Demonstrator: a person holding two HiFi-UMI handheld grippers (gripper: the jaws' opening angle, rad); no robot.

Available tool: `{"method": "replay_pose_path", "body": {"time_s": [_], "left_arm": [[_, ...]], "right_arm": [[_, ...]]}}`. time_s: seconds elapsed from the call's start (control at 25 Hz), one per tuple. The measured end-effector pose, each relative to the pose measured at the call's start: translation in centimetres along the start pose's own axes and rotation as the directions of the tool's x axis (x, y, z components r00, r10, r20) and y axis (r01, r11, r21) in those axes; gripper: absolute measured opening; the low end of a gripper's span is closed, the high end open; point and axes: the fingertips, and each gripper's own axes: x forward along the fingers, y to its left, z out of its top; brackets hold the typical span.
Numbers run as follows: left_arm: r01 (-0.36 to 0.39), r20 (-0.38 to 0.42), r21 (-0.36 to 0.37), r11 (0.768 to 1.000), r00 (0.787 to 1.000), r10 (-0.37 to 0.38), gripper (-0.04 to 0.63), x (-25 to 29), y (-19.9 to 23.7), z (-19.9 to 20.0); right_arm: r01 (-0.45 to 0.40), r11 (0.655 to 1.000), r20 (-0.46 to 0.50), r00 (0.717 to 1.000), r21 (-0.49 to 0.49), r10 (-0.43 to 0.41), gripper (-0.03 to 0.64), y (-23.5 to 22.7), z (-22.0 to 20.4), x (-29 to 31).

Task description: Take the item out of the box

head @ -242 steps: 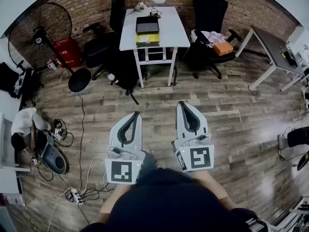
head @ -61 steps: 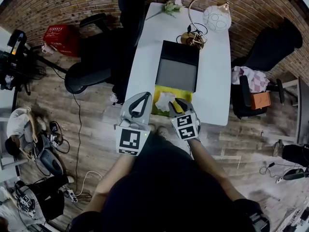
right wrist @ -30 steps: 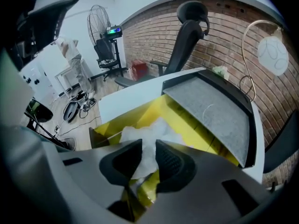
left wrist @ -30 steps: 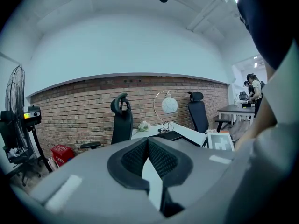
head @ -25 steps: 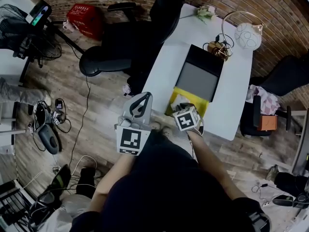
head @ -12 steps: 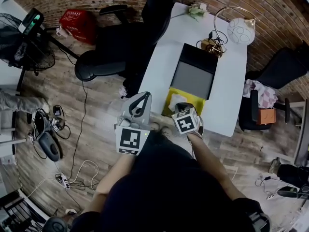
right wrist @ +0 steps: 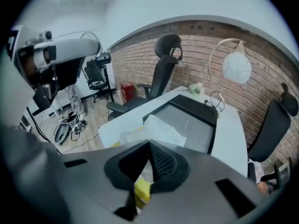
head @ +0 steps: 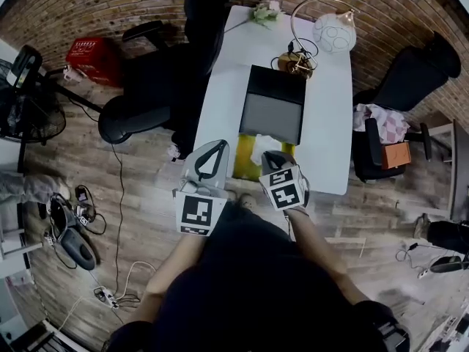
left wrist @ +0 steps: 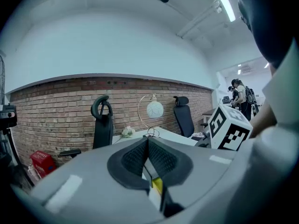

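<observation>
we are clamping the right tongs (head: 269,155) tight on the white item (head: 264,141) above the yellow box (head: 246,169) to free it, left tongs (head: 218,144) idling closed, empty.

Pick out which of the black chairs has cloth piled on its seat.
The chair right of the table: a pale bundle of cloth lies on its seat. The chairs left of the table show none.

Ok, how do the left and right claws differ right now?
The right claw tips down over the yellow box, while the left claw points nearly level, left of the box. The right claw looks shut on the white wrapping; the left claw is shut on nothing. Both have their jaws together.
</observation>
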Motion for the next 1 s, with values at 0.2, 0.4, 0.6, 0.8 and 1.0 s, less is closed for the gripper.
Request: {"method": "replay_pose_path", "body": {"time_s": [0.2, 0.4, 0.6, 0.8, 1.0], "left_arm": [[0.051, 0.023, 0.013, 0.999, 0.998, -0.051, 0.011, 1.2, -1.2, 0.9], [0.097, 0.048, 0.026, 0.995, 0.994, -0.098, 0.011, 2.3, -2.1, 1.8], [0.142, 0.079, 0.033, 0.989, 0.986, -0.144, 0.011, 3.1, -3.2, 2.8], [0.169, 0.119, 0.035, 0.985, 0.978, -0.172, 0.011, 3.4, -4.0, 4.5], [0.163, 0.142, 0.036, 0.986, 0.976, -0.167, 0.011, 3.3, -4.0, 6.9]], "right_arm": [[0.066, 0.997, 0.085, 0.994, 0.032, -0.068, 0.012, -1.7, 2.1, -2.8], [0.161, 0.985, 0.188, 0.967, 0.06, -0.17, 0.012, -3.7, 4.5, -6.0], [0.248, 0.964, 0.292, 0.919, 0.093, -0.264, 0.012, -5.3, 6.9, -9.5], [0.321, 0.939, 0.387, 0.856, 0.125, -0.344, 0.012, -6.6, 8.7, -12.9], [0.384, 0.909, 0.481, 0.774, 0.16, -0.412, 0.012, -7.6, 10.6, -16.1]]}}
